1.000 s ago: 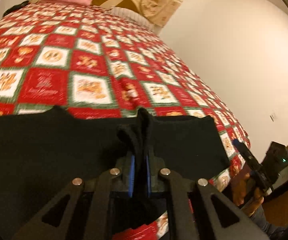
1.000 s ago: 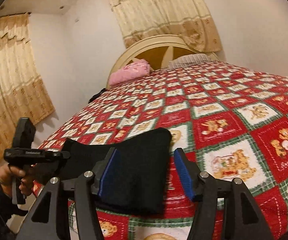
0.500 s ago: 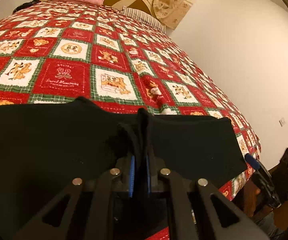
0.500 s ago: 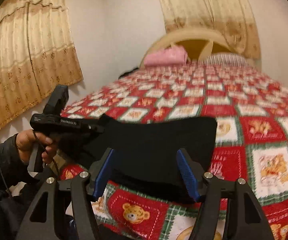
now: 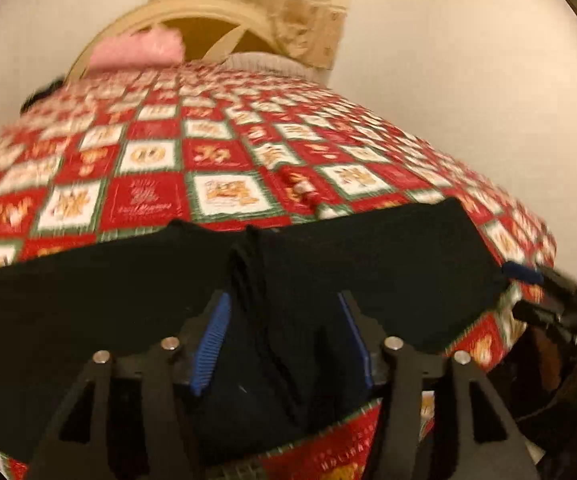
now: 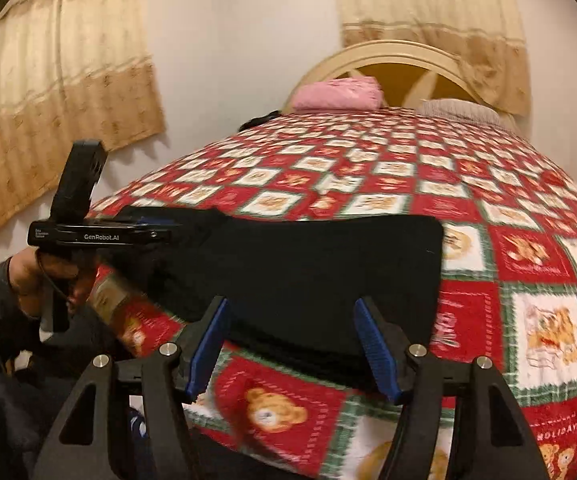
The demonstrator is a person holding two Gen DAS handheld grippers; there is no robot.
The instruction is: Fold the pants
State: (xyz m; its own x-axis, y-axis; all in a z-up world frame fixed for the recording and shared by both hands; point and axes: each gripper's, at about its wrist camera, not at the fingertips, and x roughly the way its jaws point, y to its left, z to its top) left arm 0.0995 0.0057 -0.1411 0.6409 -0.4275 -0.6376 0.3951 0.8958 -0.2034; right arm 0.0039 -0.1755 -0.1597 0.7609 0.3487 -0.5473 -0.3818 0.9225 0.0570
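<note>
Left wrist view: the left gripper [image 5: 284, 340] is opening its fingers [image 5: 210, 344], a raised ridge of the black pants [image 5: 368, 272] between them, untouched by the pads. The pants lie flat at the near edge of the bed [image 5: 224, 160]. Right wrist view: the right gripper [image 6: 294, 344] hangs released over the pants' near hem. Farther back sits a pink pillow [image 6: 338, 94].

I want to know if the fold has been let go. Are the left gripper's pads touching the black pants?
Apart. In the left wrist view the left gripper is opening; its pads stand clear either side of the pants ridge between them.
</note>
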